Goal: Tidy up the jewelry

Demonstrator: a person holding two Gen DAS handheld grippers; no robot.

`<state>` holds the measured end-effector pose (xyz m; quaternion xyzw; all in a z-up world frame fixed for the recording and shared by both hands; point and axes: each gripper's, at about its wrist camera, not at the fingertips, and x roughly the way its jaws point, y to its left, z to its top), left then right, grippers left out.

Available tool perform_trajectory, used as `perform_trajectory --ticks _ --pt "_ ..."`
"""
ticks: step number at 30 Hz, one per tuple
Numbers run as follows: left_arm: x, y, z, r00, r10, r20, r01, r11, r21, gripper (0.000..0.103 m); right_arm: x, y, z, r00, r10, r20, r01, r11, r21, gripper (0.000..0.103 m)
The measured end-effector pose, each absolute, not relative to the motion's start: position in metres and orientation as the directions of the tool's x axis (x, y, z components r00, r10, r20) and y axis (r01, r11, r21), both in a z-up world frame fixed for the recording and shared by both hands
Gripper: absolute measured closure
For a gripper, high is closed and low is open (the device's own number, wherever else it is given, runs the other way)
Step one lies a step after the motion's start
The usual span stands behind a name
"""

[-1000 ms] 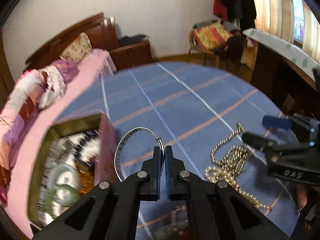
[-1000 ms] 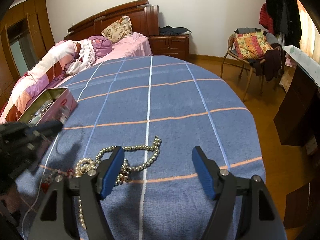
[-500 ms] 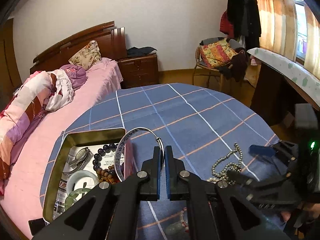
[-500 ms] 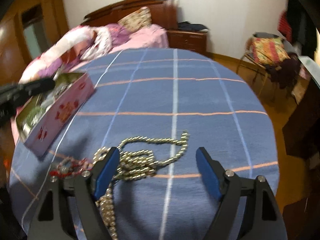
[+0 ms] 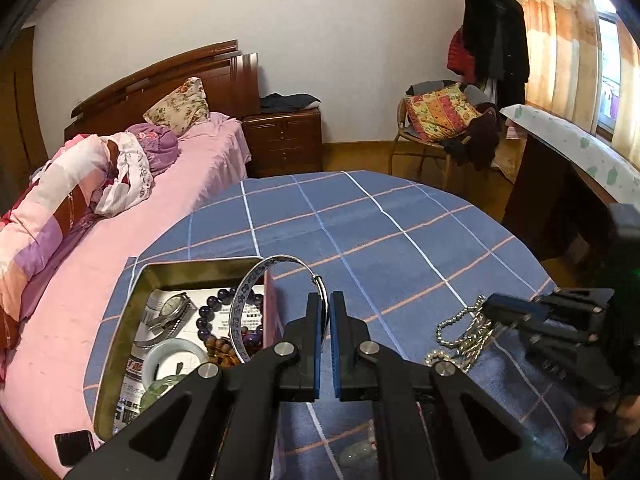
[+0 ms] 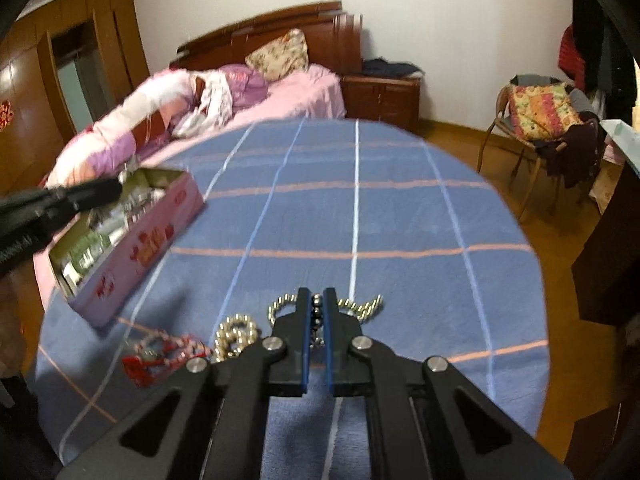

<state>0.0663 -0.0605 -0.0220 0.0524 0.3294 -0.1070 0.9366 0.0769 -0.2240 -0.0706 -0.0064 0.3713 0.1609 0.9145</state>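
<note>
My left gripper (image 5: 328, 300) is shut on a thin silver bangle (image 5: 244, 300) and holds it over the right edge of the open pink tin box (image 5: 120, 320). The box holds a watch, dark bead bracelets and a pale jade ring. The box also shows in the right wrist view (image 6: 132, 248) at the left. My right gripper (image 6: 318, 300) is shut on the gold bead necklace (image 6: 236, 332) that lies on the blue checked tablecloth; it also shows in the left wrist view (image 5: 460, 336). The right gripper also appears in the left wrist view (image 5: 500, 308).
A red-and-pink cord bracelet (image 6: 160, 356) lies left of the necklace. A pale green pendant (image 5: 356, 452) lies near the table's front. A bed (image 5: 120, 184) stands beside the table's left side. A chair (image 5: 440, 120) and a dark cabinet (image 6: 608, 248) stand at the right.
My left gripper carried the bangle left until it hangs over the tin box. My right gripper came down onto the necklace and closed on it.
</note>
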Motion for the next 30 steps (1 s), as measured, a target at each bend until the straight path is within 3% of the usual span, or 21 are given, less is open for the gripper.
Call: perform_trajectory --ticks 13,30 --pt "0.063 -0.045 0.003 0.792 -0.152 -0.592 0.21 0.977 0.031 0.1 0.075 -0.211 -0.026 0.754 0.304 -0.582 -0.31 0.946 0.092 0.095" --pt "0.064 0.022 0.03 0.83 -0.058 -0.555 0.11 0.992 0.061 0.1 0.087 -0.14 0.03 0.775 0.391 -0.497 -0.447 0.895 0.007 0.095"
